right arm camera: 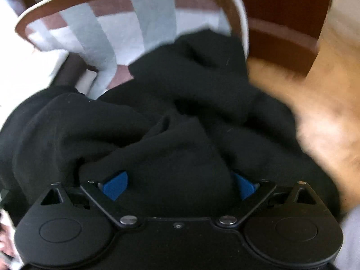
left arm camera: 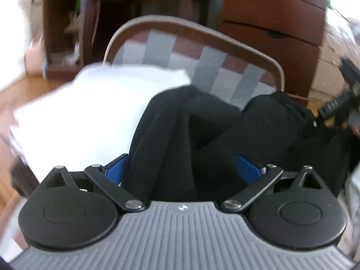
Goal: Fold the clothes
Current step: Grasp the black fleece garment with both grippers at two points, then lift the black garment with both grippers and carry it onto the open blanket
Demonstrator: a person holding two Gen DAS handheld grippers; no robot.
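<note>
Black garment (left arm camera: 180, 139) bunched between both claws, left claw (left arm camera: 182, 168) and right claw (right arm camera: 180, 184) spread wide.

Bunched black garment (right arm camera: 180, 121) fills the table (left arm camera: 254, 51) near side; white fabric (left arm camera: 85, 112) blocks left; checkered far end lies bare.

A table with a pale rounded rim (left arm camera: 198, 25) bears a grey-and-white checked cloth (left arm camera: 209, 63). Behind it stands a reddish-brown wooden chest of drawers (left arm camera: 274, 22); light wooden flooring (right arm camera: 326, 94) lies beside the table.
</note>
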